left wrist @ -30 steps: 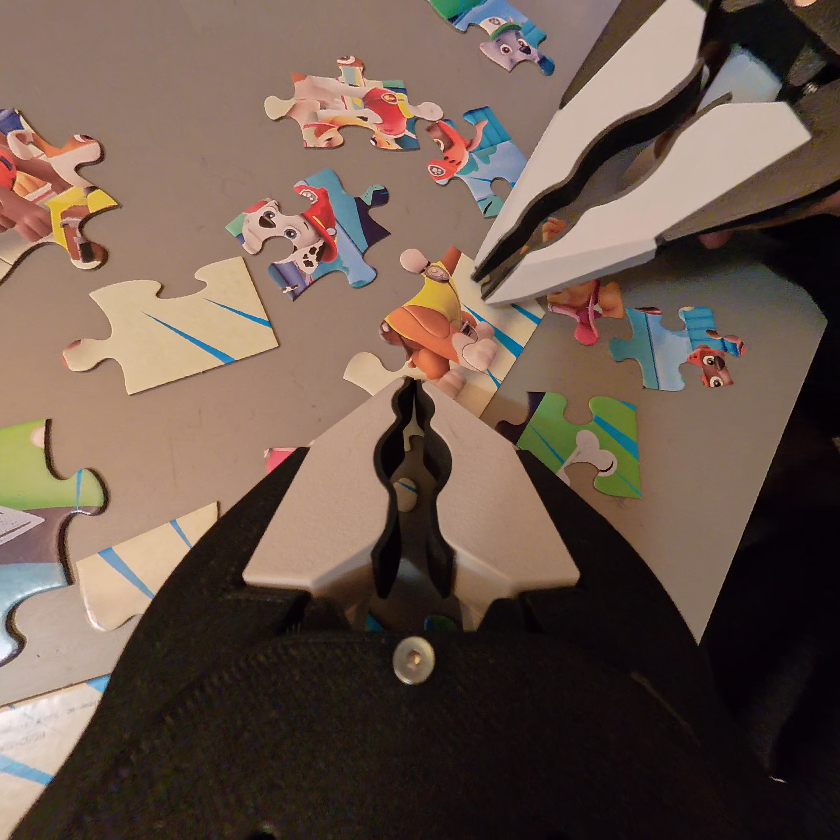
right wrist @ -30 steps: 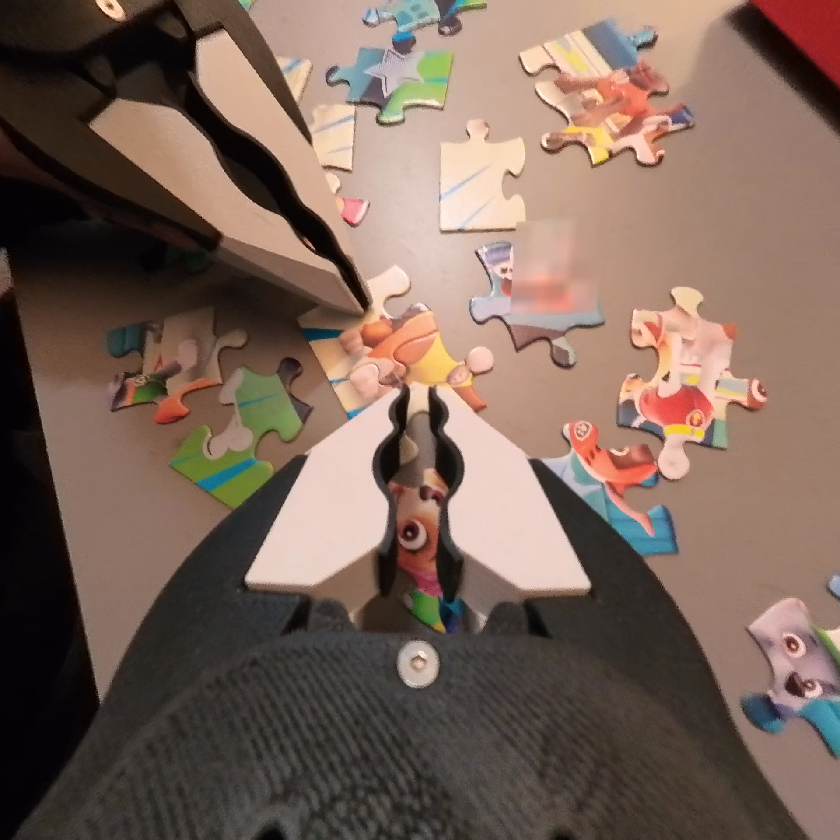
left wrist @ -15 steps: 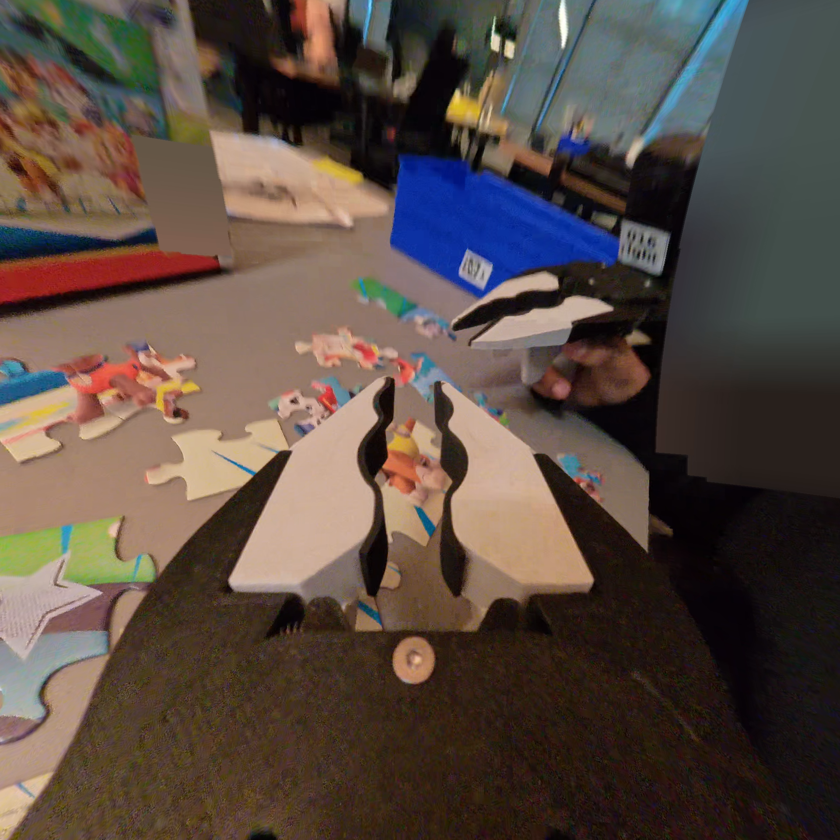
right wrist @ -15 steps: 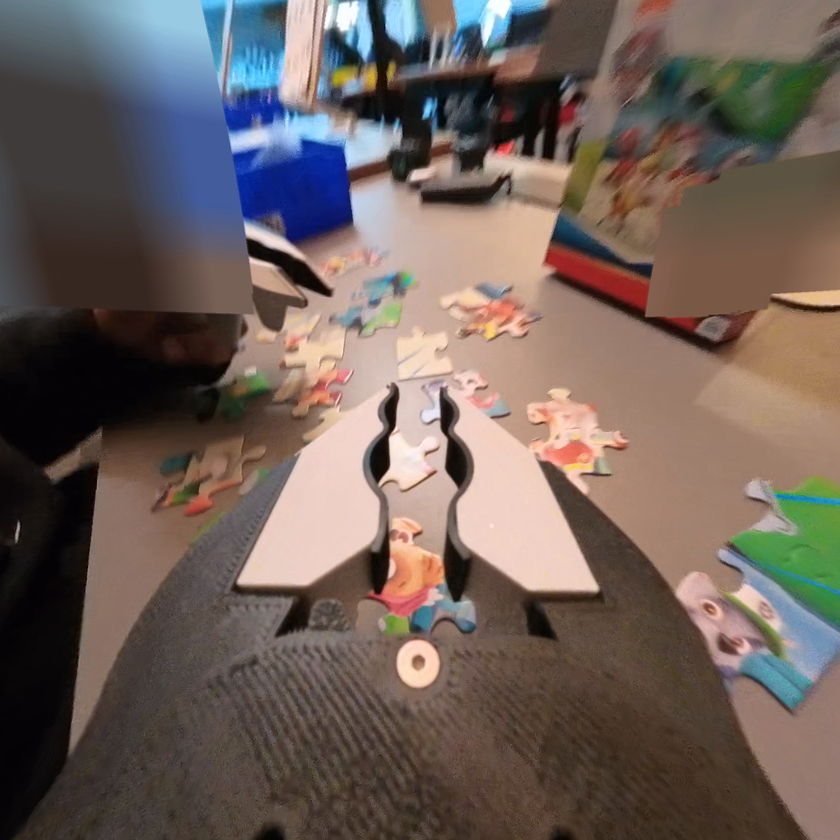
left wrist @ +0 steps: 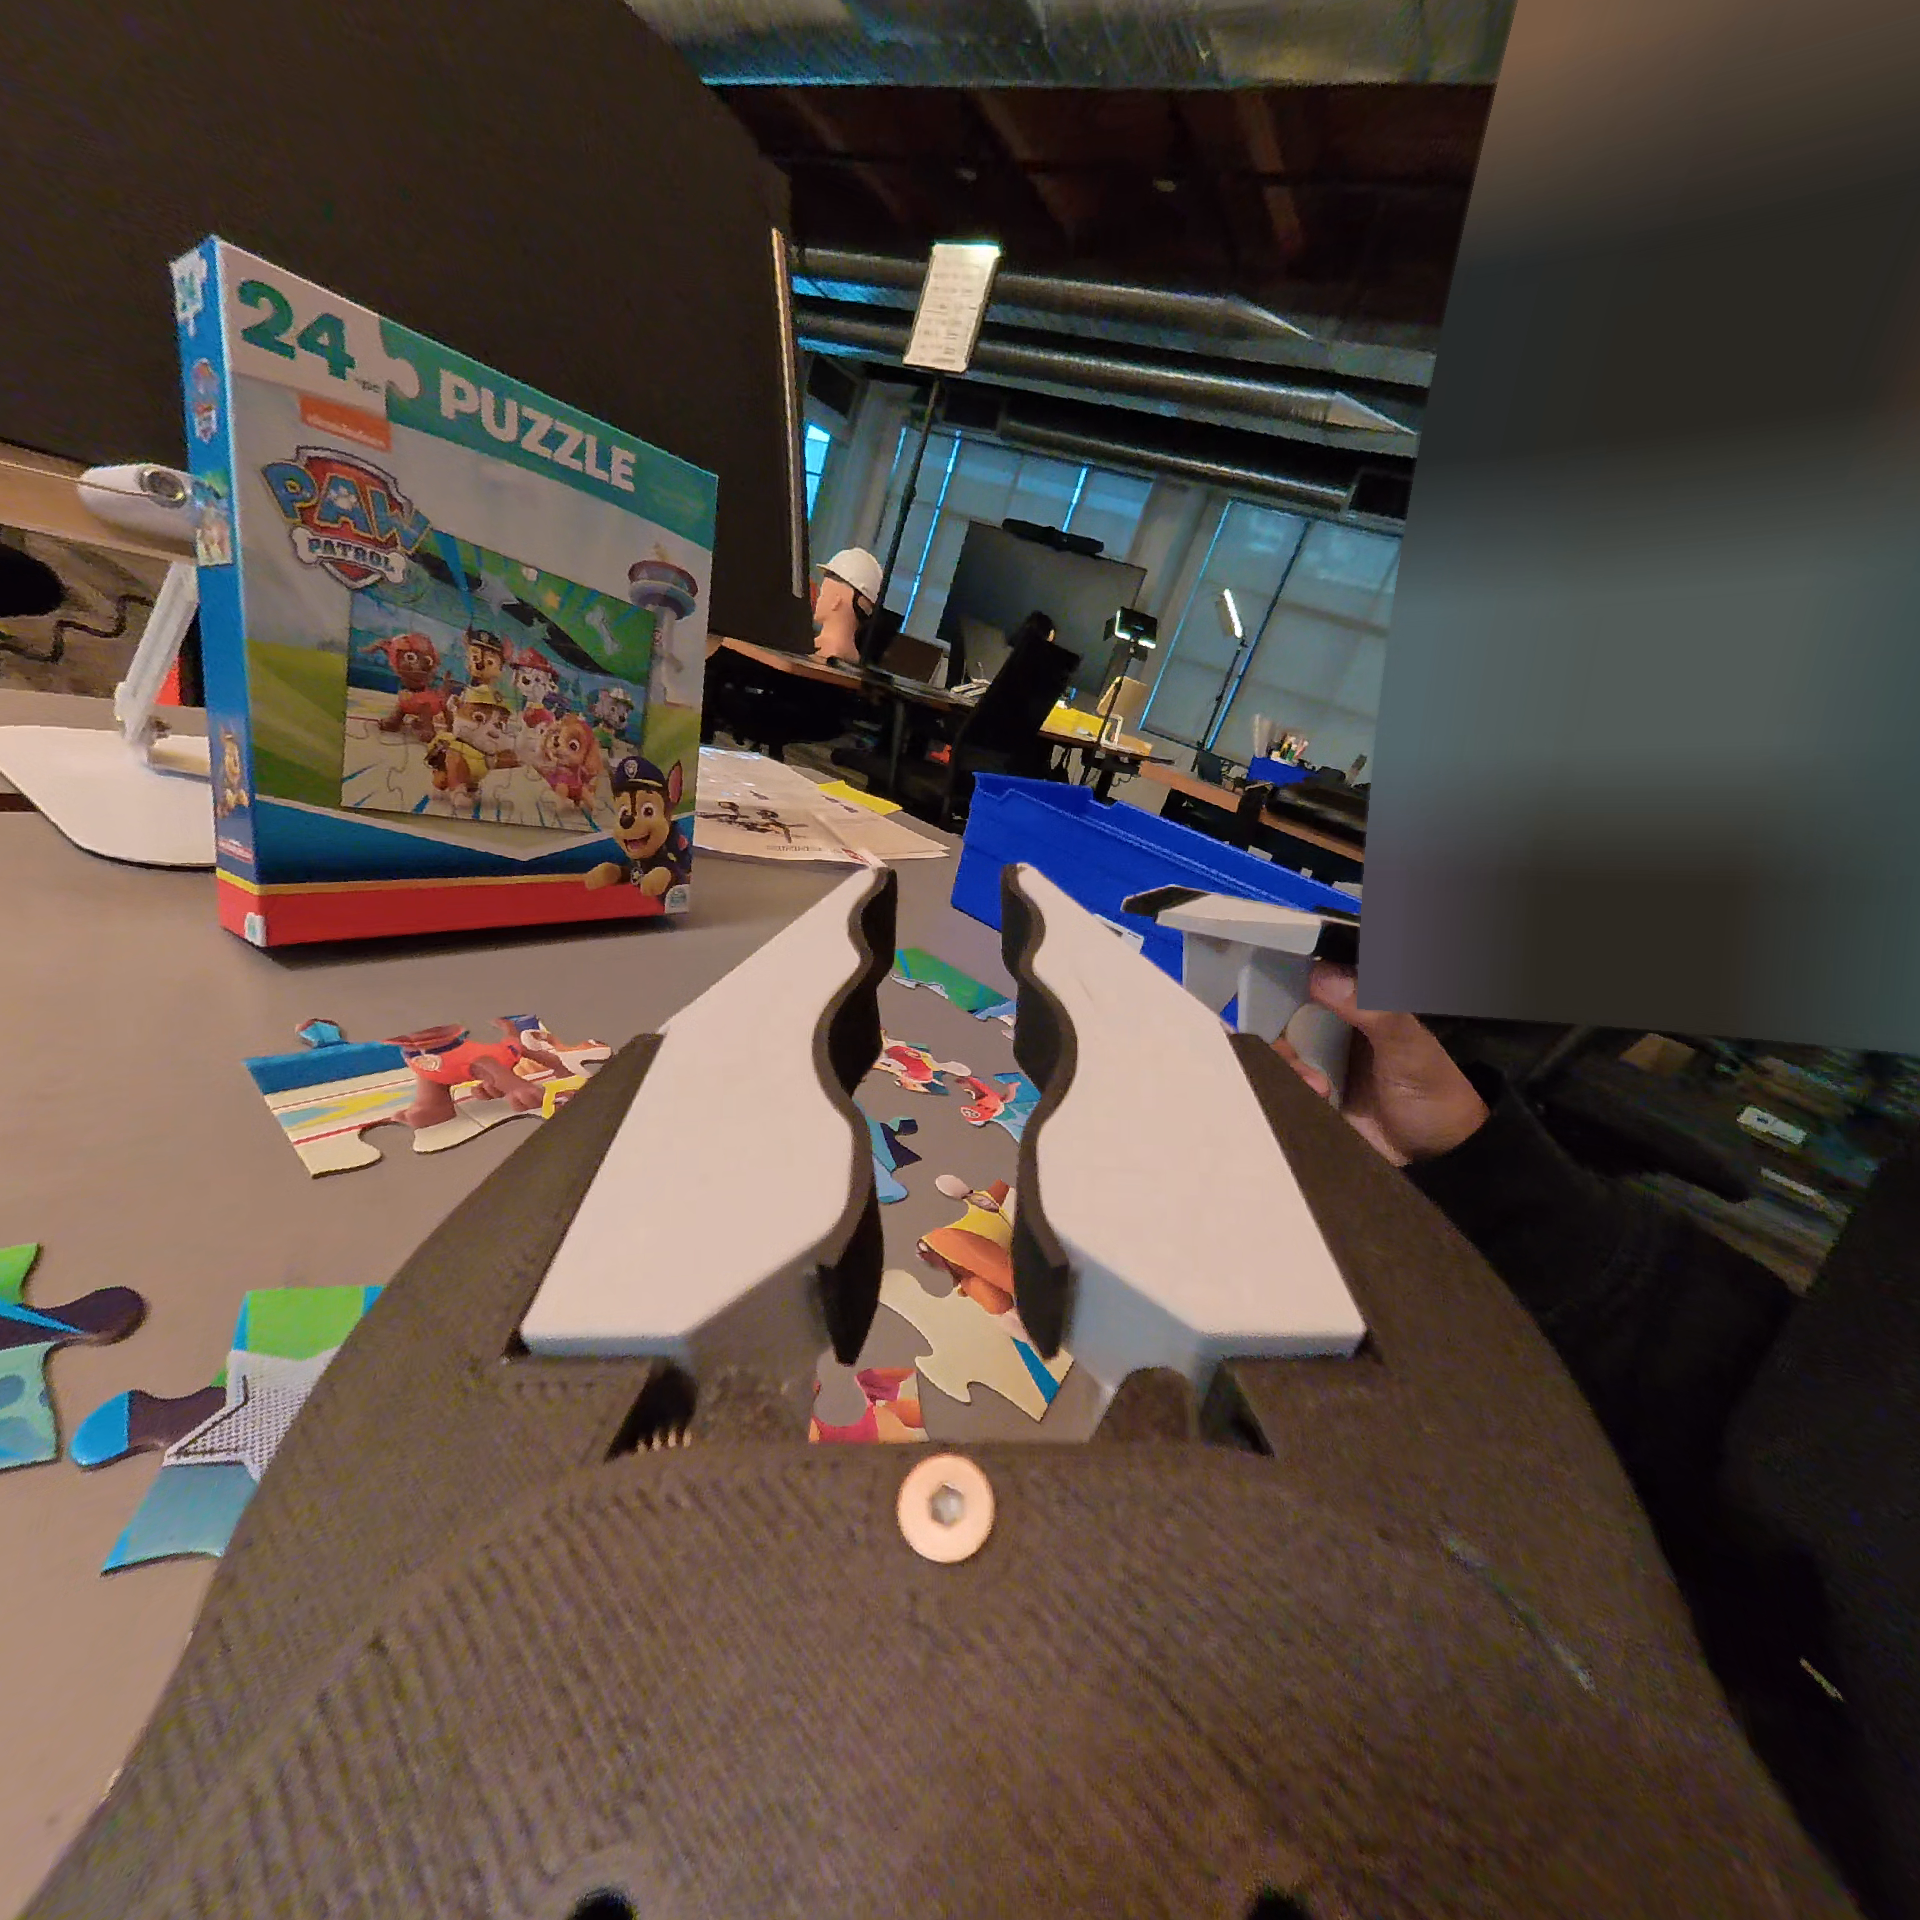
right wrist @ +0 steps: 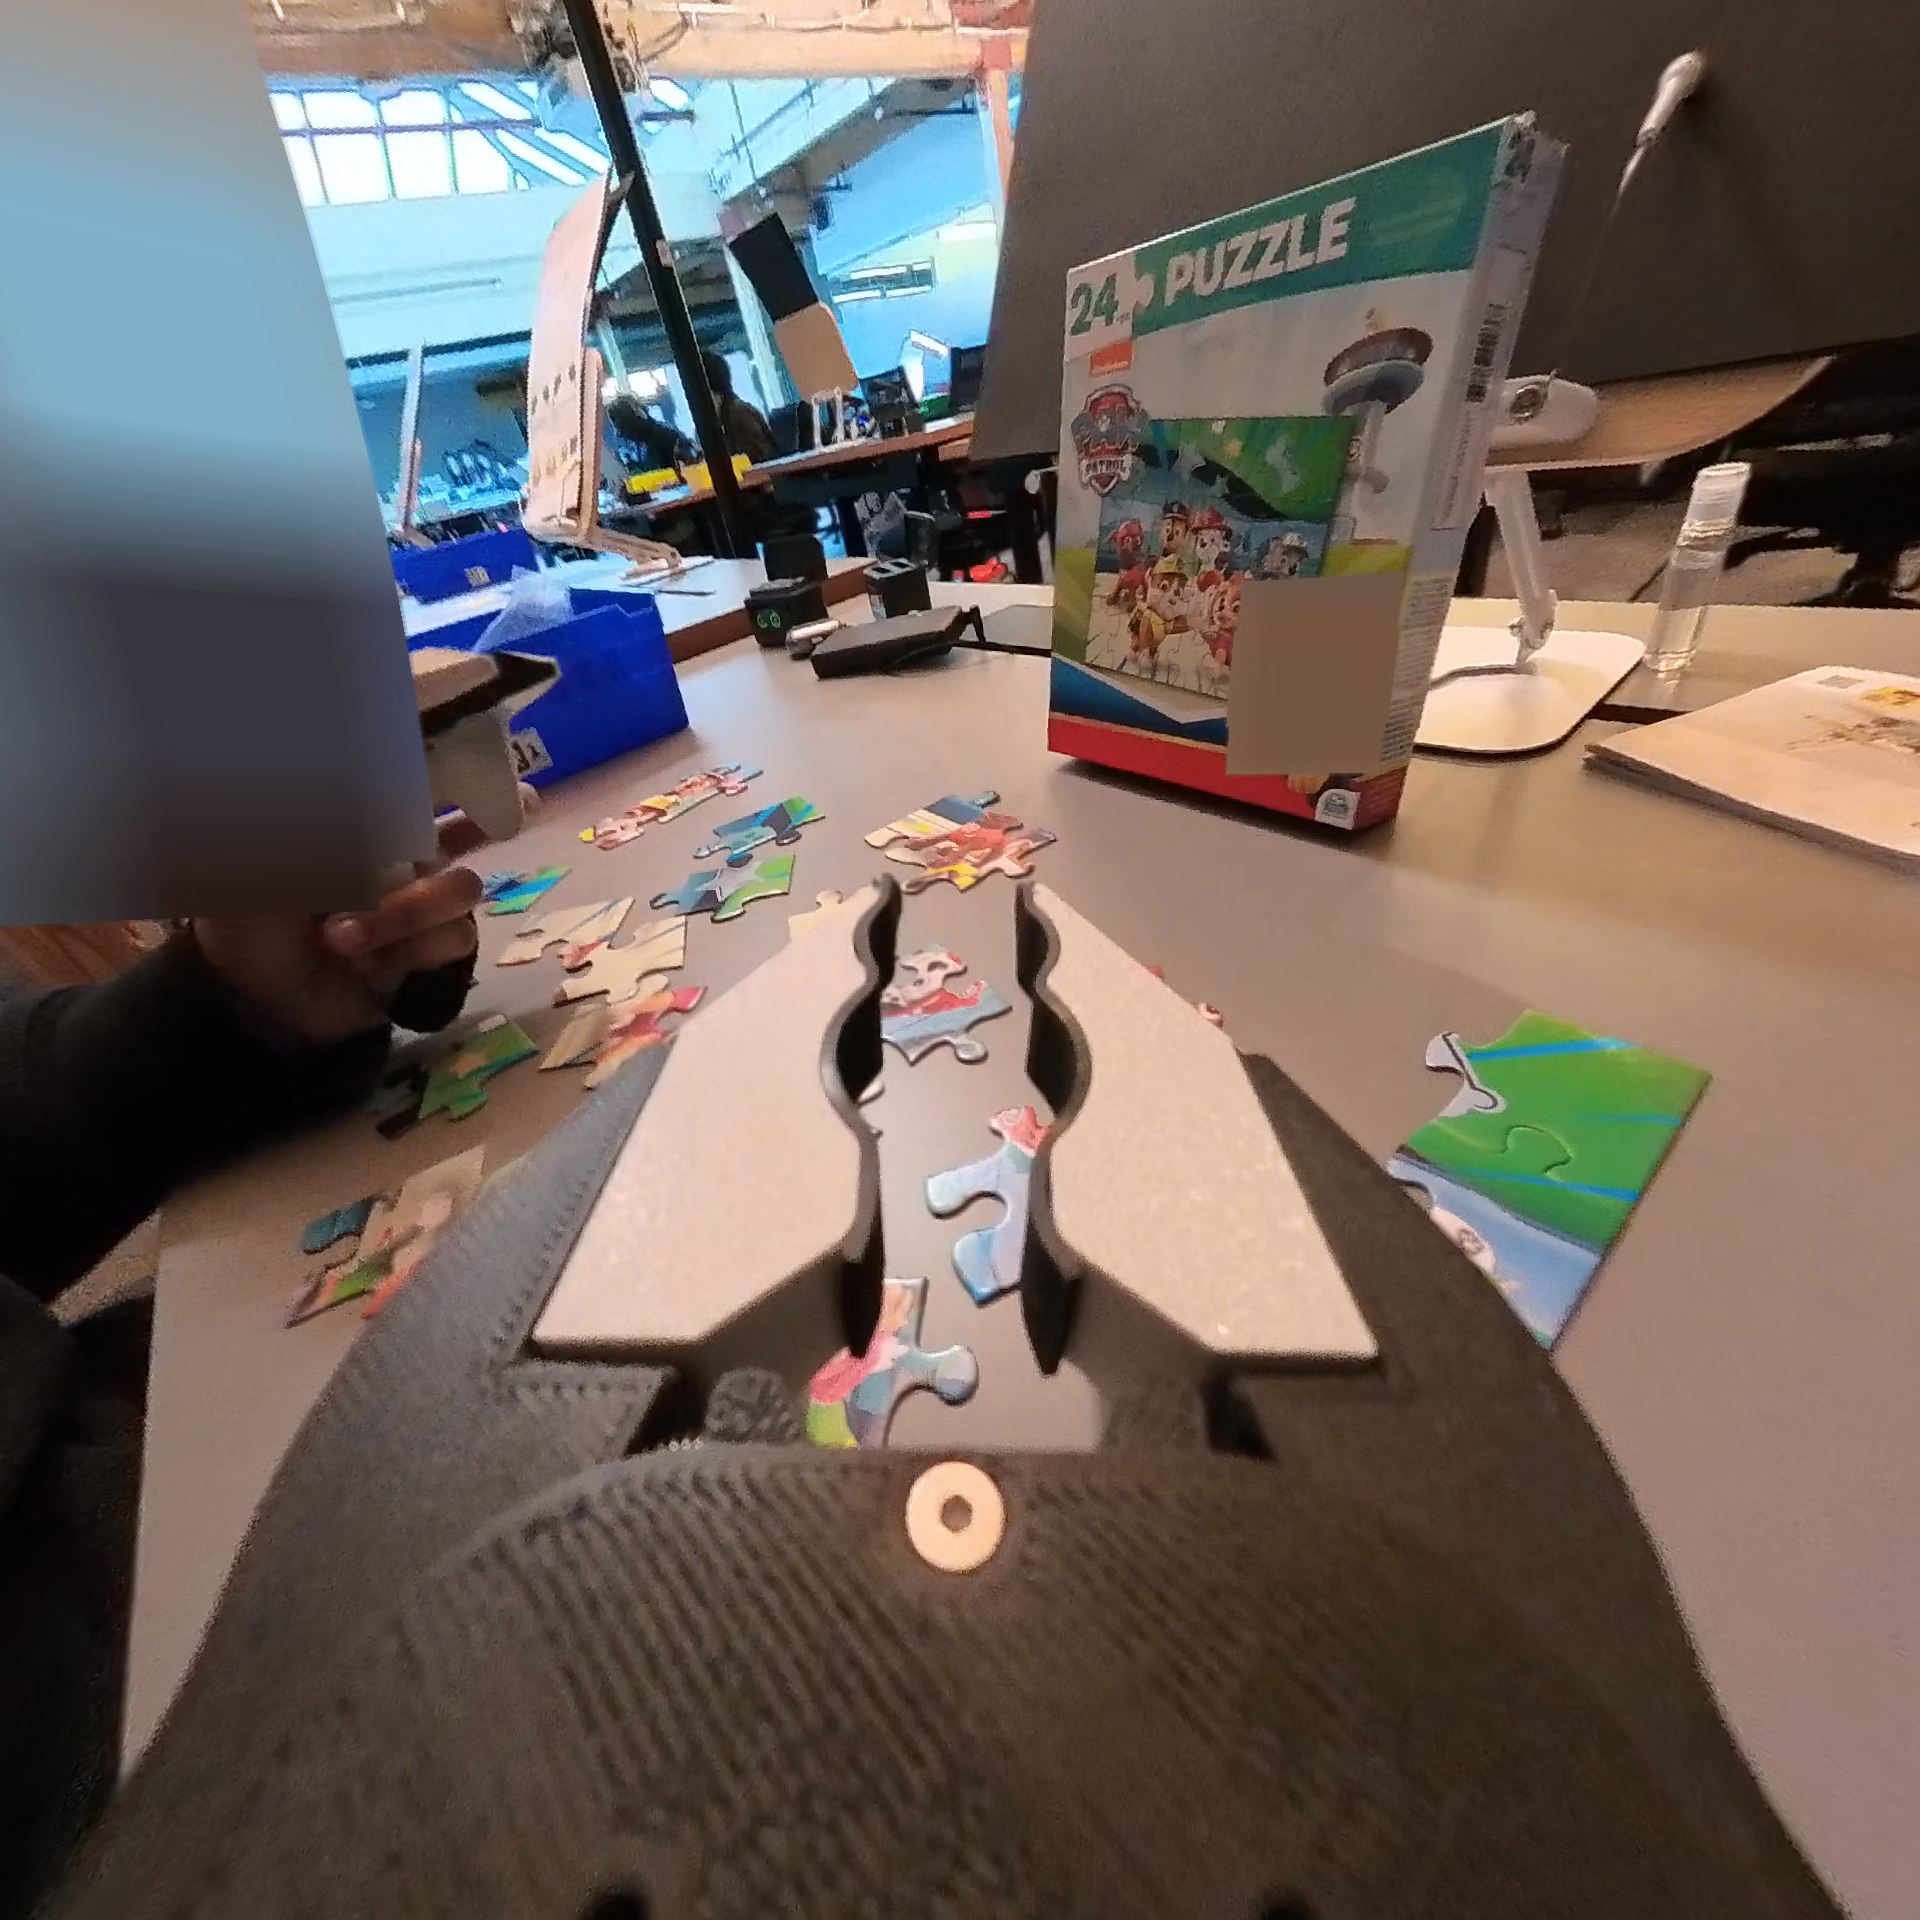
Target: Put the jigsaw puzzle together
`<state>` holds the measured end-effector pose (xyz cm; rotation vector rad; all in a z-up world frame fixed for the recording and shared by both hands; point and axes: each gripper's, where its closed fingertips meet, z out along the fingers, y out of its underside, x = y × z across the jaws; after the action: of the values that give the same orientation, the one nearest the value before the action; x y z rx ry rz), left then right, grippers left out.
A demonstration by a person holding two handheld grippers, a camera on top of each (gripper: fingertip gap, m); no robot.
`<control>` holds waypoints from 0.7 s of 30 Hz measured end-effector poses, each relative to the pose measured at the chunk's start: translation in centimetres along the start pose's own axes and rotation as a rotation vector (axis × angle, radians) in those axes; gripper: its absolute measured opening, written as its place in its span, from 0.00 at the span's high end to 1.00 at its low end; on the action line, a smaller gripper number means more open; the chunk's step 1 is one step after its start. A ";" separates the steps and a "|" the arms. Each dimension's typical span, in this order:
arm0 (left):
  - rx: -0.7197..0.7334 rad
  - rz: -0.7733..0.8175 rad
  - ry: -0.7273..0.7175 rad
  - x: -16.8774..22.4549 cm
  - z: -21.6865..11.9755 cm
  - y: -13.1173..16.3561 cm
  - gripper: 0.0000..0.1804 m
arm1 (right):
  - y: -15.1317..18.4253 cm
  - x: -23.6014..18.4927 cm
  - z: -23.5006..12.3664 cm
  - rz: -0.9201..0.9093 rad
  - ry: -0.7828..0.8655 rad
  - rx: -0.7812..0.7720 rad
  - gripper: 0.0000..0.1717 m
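Observation:
My left gripper [left wrist: 948, 883] is open and empty, held level above the grey table [left wrist: 104, 987]. Between its fingers I see a loose puzzle piece with a yellow dog [left wrist: 977, 1236] lying flat on the table below. My right gripper [right wrist: 954, 894] is also open and empty above the table [right wrist: 1351, 935]. A white dog piece [right wrist: 935, 997] and a pink piece [right wrist: 894, 1361] lie flat beneath it. Each gripper shows in the other's view, the right one [left wrist: 1226, 914] at the right edge and the left one [right wrist: 468, 675] at the left edge, both partly hidden by blur patches.
An upright puzzle box [left wrist: 447, 644] [right wrist: 1247, 499] stands at the back. A blue bin [left wrist: 1122, 862] [right wrist: 592, 675], a paper booklet [right wrist: 1787, 769] and a white stand base [right wrist: 1507, 686] lie around it. Several loose pieces and two joined green pieces [right wrist: 1548, 1143] are scattered about. There is about 20 cm between the tips of the two grippers.
Both grippers rose and tilted from pointing down at the pieces to looking level across the table. Both sets of jaws opened; the pieces stayed flat on the table.

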<state>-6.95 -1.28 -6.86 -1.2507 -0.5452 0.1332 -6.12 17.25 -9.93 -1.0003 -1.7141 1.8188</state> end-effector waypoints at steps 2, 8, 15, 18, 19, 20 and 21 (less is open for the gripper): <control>0.004 0.002 0.004 0.1 0.0 -0.1 0.90 | -0.2 0.2 -0.2 0.028 -0.007 0.017 0.87; 0.021 0.012 0.002 0.1 -0.2 -0.3 0.90 | -0.3 0.4 -0.2 0.051 -0.011 0.024 0.86; 0.018 0.033 -0.004 0.1 -0.1 -0.2 0.90 | -0.1 0.4 -0.1 0.031 0.001 0.009 0.86; 0.016 0.037 -0.006 0.1 0.0 -0.2 0.90 | -0.2 0.5 -0.1 0.028 0.003 0.012 0.86; 0.015 0.038 -0.006 0.1 0.0 -0.1 0.90 | -0.2 0.5 -0.1 0.026 0.005 0.013 0.86; 0.014 0.038 -0.006 0.1 0.0 -0.1 0.89 | -0.2 0.6 -0.1 0.026 0.006 0.013 0.86; 0.013 0.038 -0.005 0.1 0.0 -0.1 0.89 | -0.2 0.6 -0.1 0.025 0.007 0.014 0.86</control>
<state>-6.92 -1.25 -6.74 -1.2486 -0.5242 0.1722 -6.44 17.78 -9.84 -1.0253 -1.6899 1.8384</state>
